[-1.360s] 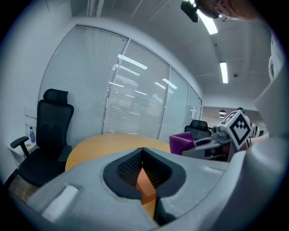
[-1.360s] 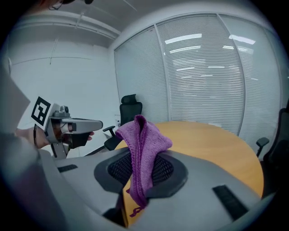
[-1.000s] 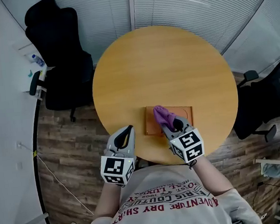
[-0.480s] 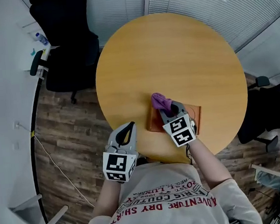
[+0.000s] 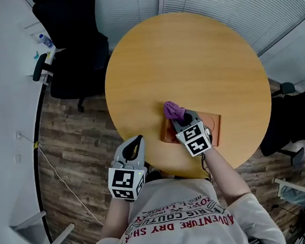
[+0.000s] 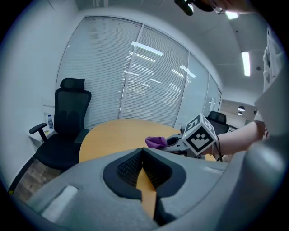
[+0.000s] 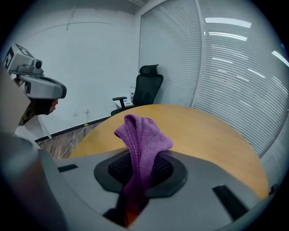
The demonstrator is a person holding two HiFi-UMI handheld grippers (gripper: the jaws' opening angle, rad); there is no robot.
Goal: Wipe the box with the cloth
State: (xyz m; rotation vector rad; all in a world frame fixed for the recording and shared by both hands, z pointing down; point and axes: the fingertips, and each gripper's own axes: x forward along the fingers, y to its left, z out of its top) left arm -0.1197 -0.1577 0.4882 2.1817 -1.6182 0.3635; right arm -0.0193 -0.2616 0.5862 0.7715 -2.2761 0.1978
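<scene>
A flat orange-brown box (image 5: 215, 123) lies on the round wooden table (image 5: 189, 61), near its front edge. My right gripper (image 5: 178, 119) sits over the box's left part, shut on a purple cloth (image 5: 173, 110) that bunches out past its fingertips. In the right gripper view the cloth (image 7: 142, 140) stands up from between the right gripper's (image 7: 137, 169) closed jaws. My left gripper (image 5: 137, 141) hovers off the table's front-left edge, shut and holding nothing. The left gripper view shows the left gripper (image 6: 143, 155) closed, with the cloth (image 6: 156, 141) beyond it.
A black office chair (image 5: 73, 51) stands behind the table at the left, and another (image 5: 302, 115) at the right. A white ledge with a small bottle (image 5: 44, 41) runs along the left wall. Blinds cover the glass walls. The floor is dark wood.
My right gripper has moved forward over the box with the cloth, so its marker cube now sits above the box. The left gripper has stayed beside the table edge.
</scene>
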